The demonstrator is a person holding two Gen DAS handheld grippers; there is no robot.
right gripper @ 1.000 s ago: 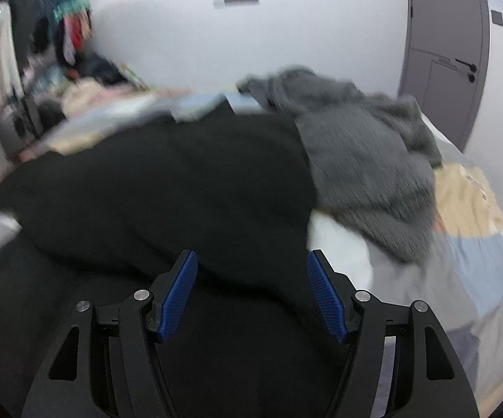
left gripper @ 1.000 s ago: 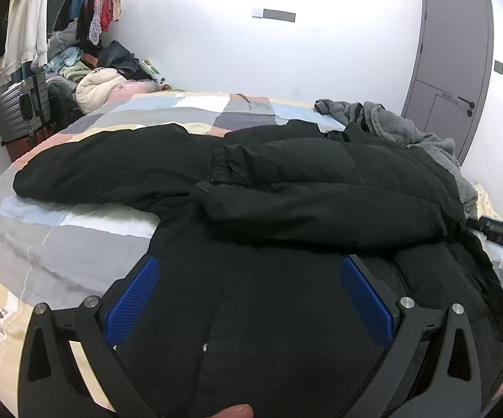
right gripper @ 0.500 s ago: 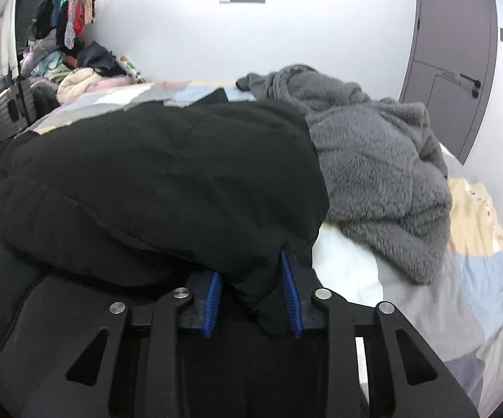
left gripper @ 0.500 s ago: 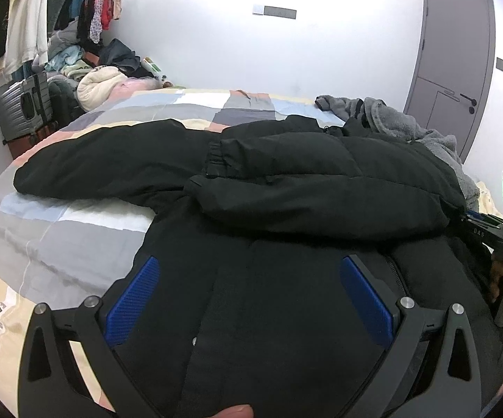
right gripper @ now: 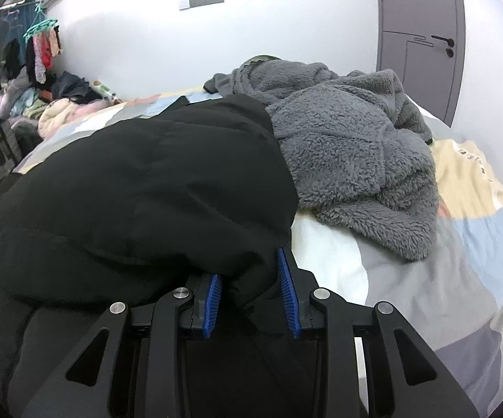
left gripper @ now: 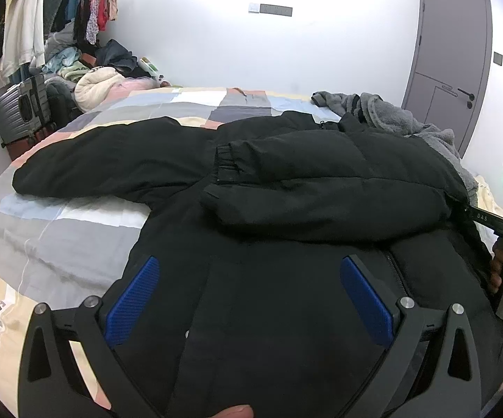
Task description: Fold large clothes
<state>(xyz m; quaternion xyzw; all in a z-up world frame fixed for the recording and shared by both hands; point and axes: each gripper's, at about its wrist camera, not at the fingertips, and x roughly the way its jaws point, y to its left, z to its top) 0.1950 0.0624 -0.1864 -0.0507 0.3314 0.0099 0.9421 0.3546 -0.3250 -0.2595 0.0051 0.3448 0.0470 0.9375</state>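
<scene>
A large black puffer jacket (left gripper: 286,181) lies spread on the bed (left gripper: 59,230). One sleeve is folded across its chest, the other sleeve (left gripper: 105,167) stretches out to the left. My left gripper (left gripper: 248,299) is open and empty, hovering over the jacket's lower body. My right gripper (right gripper: 251,292) is shut on the jacket's right edge (right gripper: 248,275), with black fabric pinched between its blue pads. The right gripper also shows at the right edge of the left wrist view (left gripper: 495,223).
A grey fleece garment (right gripper: 349,146) lies on the bed right beside the jacket. A suitcase (left gripper: 21,111) and piled and hanging clothes (left gripper: 87,66) stand at the far left. A grey door (left gripper: 450,55) is at the back right.
My right gripper has closed from open onto the jacket's right edge. The left gripper has stayed open, rising slightly over the jacket.
</scene>
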